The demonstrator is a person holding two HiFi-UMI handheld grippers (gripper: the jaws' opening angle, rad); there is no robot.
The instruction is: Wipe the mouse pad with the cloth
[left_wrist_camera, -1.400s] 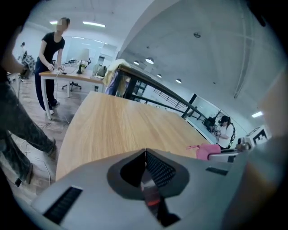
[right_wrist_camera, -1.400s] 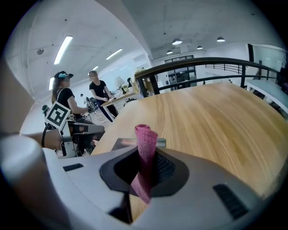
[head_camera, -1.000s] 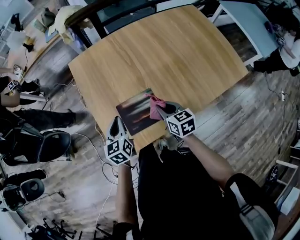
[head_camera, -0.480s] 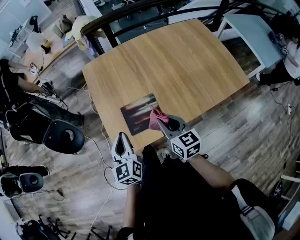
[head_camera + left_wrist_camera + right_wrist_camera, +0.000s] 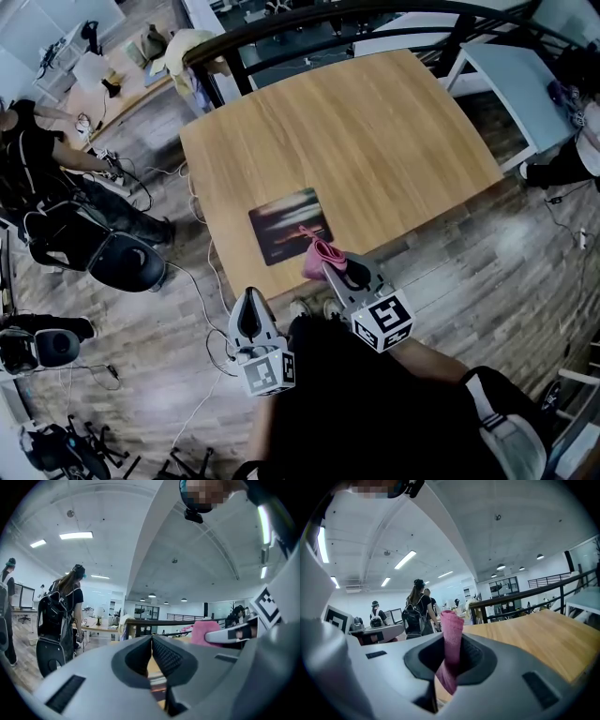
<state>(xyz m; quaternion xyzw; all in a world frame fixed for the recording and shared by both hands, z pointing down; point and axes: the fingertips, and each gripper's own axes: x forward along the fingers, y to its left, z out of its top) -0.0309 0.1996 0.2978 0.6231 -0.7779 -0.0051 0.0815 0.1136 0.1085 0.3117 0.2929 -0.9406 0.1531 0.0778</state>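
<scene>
A dark mouse pad [image 5: 289, 225] lies near the front edge of the wooden table [image 5: 375, 122]. My right gripper [image 5: 329, 268] is shut on a pink cloth [image 5: 320, 254], which hangs at the table's front edge, just right of and below the pad and off its surface. In the right gripper view the cloth [image 5: 451, 641] stands rolled between the jaws, with the tabletop [image 5: 534, 634] beyond. My left gripper [image 5: 249, 293] is shut and empty, over the floor in front of the table. In the left gripper view its jaws meet [image 5: 152, 639], and the cloth [image 5: 204, 631] shows at right.
A black railing [image 5: 281, 23] runs behind the table. A pale table [image 5: 506, 52] stands at the back right. At left are a black office chair [image 5: 127, 262], people [image 5: 37, 159], and cables [image 5: 202, 305] on the wood floor.
Both grippers have drawn back toward me. The cloth has come off the mouse pad to the table's front edge. The left gripper now sits farther from the table.
</scene>
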